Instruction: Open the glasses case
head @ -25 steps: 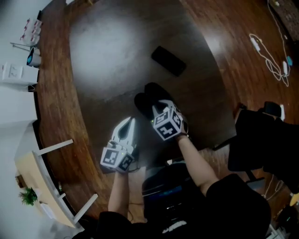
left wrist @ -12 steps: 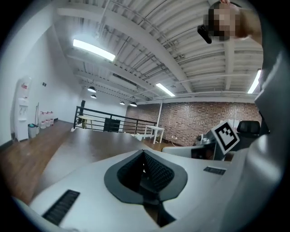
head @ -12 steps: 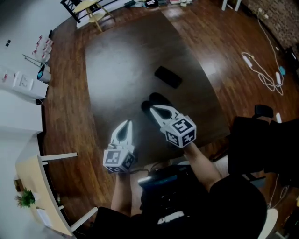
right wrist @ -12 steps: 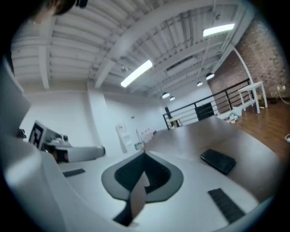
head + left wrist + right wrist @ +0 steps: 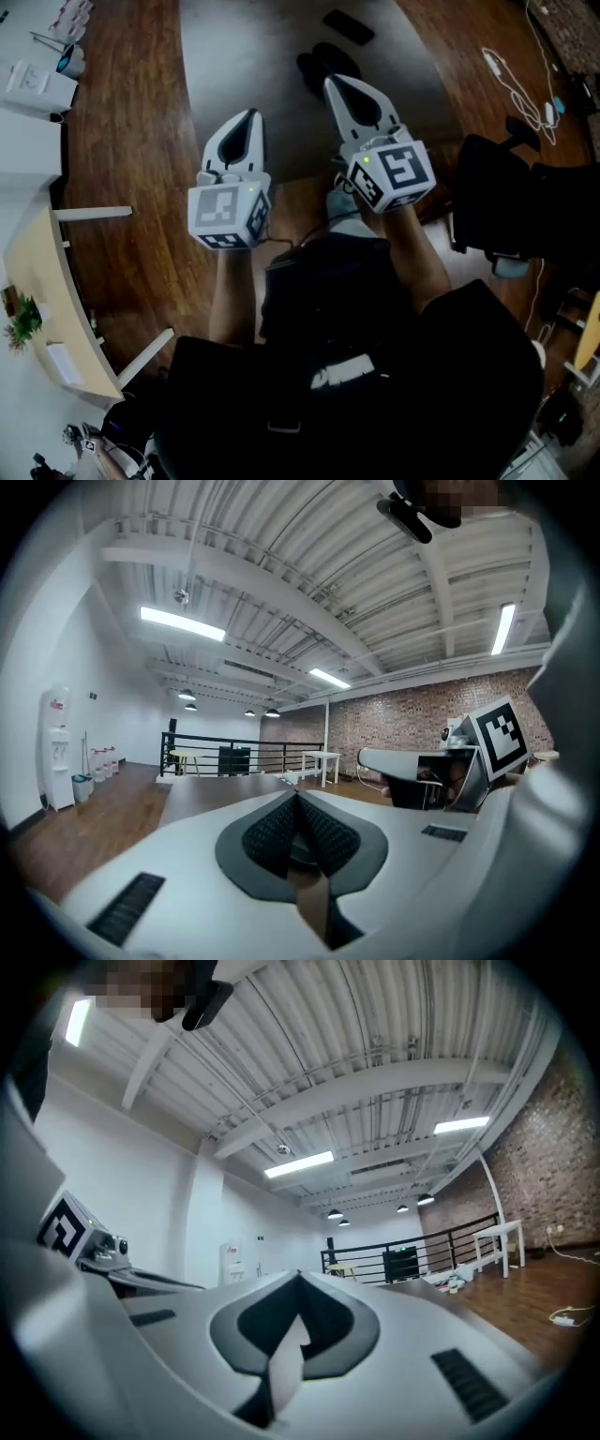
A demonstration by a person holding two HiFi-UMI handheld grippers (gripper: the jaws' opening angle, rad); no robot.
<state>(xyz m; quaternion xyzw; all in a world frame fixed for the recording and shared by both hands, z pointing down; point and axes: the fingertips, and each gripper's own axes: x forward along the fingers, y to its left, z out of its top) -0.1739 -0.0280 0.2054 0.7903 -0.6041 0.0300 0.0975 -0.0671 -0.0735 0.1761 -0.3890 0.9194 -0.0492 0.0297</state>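
The glasses case (image 5: 322, 66) is a dark two-lobed shell. It lies open on the dark table (image 5: 234, 56), near the top of the head view. Both grippers are held up well above the table, close to my body and pointing about level. My left gripper (image 5: 248, 114) (image 5: 296, 794) is shut with nothing between its pads. My right gripper (image 5: 334, 82) (image 5: 300, 1277) is also shut and empty, its tip overlapping the case's near edge in the head view. Neither gripper view shows the case, only the room beyond the jaws.
A flat black rectangular object (image 5: 349, 26) lies on the table beyond the case. A black chair (image 5: 502, 216) stands at the right, with white cables (image 5: 525, 80) on the wooden floor. A light wooden bench (image 5: 52, 281) and white boxes (image 5: 37, 86) are at the left.
Both grippers have lifted off the table toward my body and levelled out. The right jaws have closed, with nothing in them. The case stays open on the table and now sits higher in view.
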